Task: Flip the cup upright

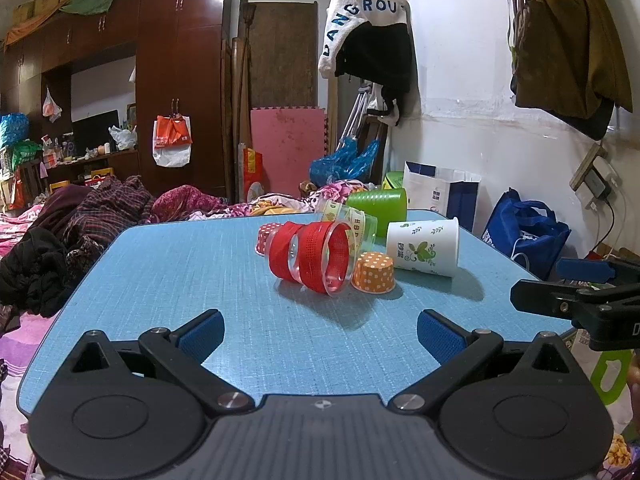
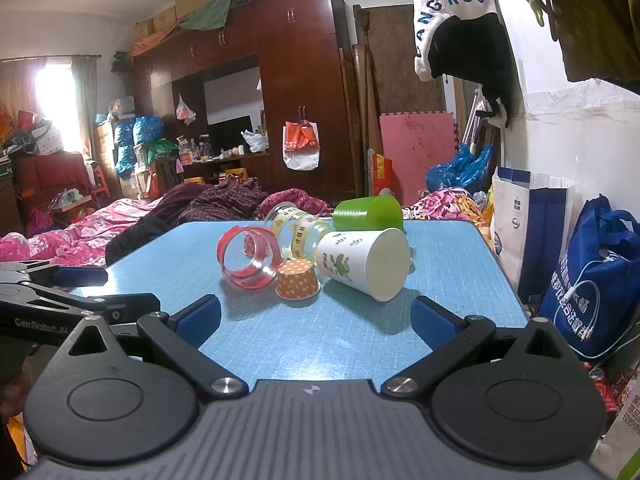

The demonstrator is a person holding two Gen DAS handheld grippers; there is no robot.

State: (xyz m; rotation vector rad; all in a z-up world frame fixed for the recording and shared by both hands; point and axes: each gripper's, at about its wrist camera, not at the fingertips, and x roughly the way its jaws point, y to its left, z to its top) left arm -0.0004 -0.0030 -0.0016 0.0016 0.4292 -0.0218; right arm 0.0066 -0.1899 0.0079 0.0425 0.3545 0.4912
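The left gripper (image 1: 320, 334) hangs wide open and empty over the near part of the blue table (image 1: 168, 264); the right gripper (image 2: 316, 326) is likewise spread and empty. Beyond them lie tipped cups in a cluster: a red-banded clear cup (image 1: 316, 258), an orange dotted cup (image 1: 374, 272) upside down, a white leaf-print cup (image 2: 360, 264), and a green cup (image 2: 370, 212) farthest.

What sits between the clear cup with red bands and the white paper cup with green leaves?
The small orange polka-dot paper cup, standing upside down between the red-banded cup and the white cup; the right wrist view shows it best.
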